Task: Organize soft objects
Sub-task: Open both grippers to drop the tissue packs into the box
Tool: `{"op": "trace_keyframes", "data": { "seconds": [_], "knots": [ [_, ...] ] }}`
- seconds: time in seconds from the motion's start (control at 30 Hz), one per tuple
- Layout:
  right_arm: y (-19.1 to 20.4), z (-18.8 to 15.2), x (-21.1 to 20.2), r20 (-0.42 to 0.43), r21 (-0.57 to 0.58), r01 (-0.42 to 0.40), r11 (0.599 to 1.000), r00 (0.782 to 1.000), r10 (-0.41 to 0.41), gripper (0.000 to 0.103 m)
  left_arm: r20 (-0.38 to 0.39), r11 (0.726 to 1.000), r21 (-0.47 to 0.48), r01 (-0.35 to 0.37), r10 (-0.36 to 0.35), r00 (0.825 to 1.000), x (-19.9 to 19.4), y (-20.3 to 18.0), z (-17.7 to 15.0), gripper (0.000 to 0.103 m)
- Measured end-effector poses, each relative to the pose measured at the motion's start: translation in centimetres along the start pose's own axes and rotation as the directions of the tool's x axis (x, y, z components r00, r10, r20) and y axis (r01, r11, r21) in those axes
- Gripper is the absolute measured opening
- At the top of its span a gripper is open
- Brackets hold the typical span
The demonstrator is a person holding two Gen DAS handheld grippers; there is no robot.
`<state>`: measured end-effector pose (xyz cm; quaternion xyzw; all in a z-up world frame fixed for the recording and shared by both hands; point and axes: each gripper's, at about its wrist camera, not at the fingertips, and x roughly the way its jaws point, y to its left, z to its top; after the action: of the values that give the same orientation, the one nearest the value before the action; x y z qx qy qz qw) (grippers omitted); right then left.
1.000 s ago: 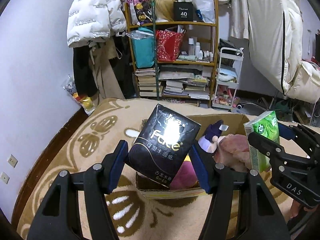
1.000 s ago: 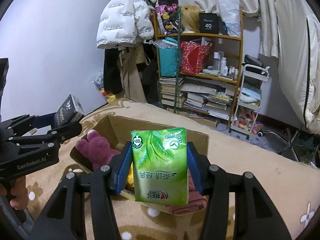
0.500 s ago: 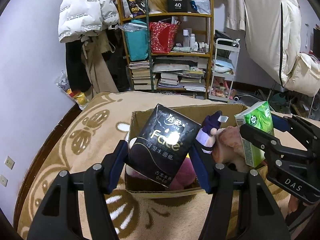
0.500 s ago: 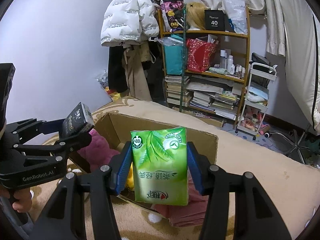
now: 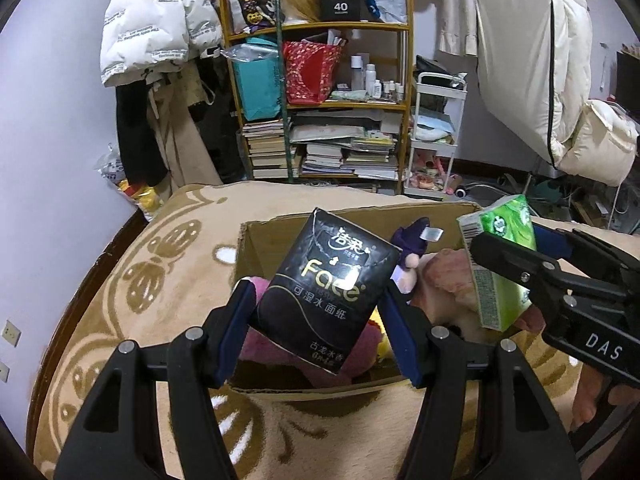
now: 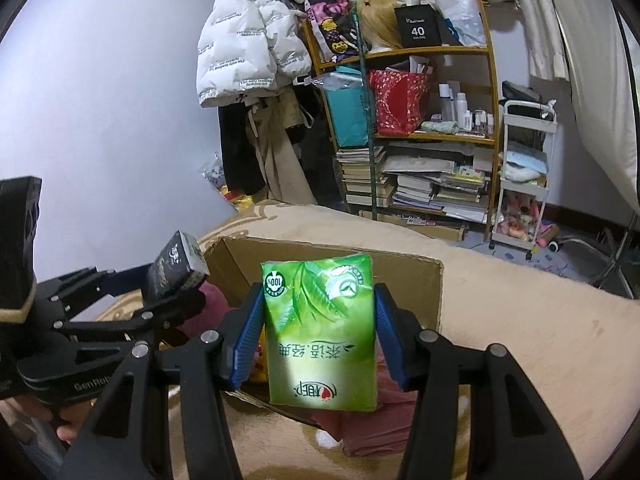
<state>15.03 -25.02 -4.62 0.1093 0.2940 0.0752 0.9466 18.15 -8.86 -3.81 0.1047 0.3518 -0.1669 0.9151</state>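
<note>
Beige blanket [image 5: 168, 280] with a brown swirl pattern spreads under everything I see, and on it sits the cardboard box [image 5: 256, 248], open at the top. Behind it, against the wall, I make out a wooden shelf [image 5: 404, 120] crowded with books and bags, with a white puffer jacket [image 5: 148, 28] hanging to its left. Inside the box I can see plush toys [image 5: 444, 280], pink and purple, piled together. My left gripper [image 5: 320, 312] is clamped on the black tissue pack [image 5: 328, 292], blue pads pressing both its sides; the pack hangs tilted above the near edge of the box. My right gripper [image 6: 318, 330] is clamped the same way on the green tissue pack [image 6: 320, 328], upright with its printing upside down, held over the box's near right part. From the right camera I see a hand [image 6: 60, 420] wrapped around the left gripper's handle, low at the frame's edge
</note>
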Motion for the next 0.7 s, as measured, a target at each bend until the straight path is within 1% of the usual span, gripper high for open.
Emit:
{"op": "trace_keyframes", "data": {
  "seconds": [0.33,0.4,0.43,0.47,0.5,0.6,0.63,0.7],
  "knots": [
    [-0.7,-0.4,0.2,-0.005,0.057,-0.039,0.998,0.999,0.040,0.058,0.005,0.999,0.043,0.020,-0.020,1.000,0.7,-1.5,0.4,0.062],
    [-0.7,-0.5,0.2,-0.004,0.057,-0.041,0.998,0.999,0.041,0.058,0.002,0.999,0.050,0.012,-0.012,1.000,0.7,-1.6,0.2,0.065],
    [-0.7,-0.5,0.3,-0.005,0.059,-0.041,0.997,0.999,0.041,0.058,-0.001,0.999,0.049,0.008,-0.008,1.000,0.7,-1.6,0.1,0.070],
    [-0.7,-0.5,0.4,-0.009,0.060,-0.041,0.997,0.999,0.042,0.058,-0.005,0.999,0.047,0.004,-0.004,1.000,0.8,-1.6,0.1,0.072],
    [-0.7,-0.6,0.5,-0.012,0.062,-0.041,0.997,0.999,0.042,0.058,-0.010,0.999,0.042,0.000,0.001,1.000,0.8,-1.5,0.1,0.072],
    [-0.6,-0.7,0.8,-0.022,0.071,-0.042,0.997,0.999,0.043,0.065,-0.025,1.000,0.030,-0.001,0.002,1.000,0.8,-1.2,0.1,0.072],
    [-0.7,-0.7,0.7,-0.022,0.073,-0.040,0.997,0.999,0.041,0.066,-0.027,1.000,0.031,-0.004,0.005,1.000,0.7,-1.2,0.1,0.073],
    [-0.8,-0.7,0.6,-0.025,0.077,-0.031,0.997,0.999,0.033,0.066,-0.029,0.999,0.036,-0.017,0.018,0.999,0.4,-1.1,0.0,0.080]
  ]
}}
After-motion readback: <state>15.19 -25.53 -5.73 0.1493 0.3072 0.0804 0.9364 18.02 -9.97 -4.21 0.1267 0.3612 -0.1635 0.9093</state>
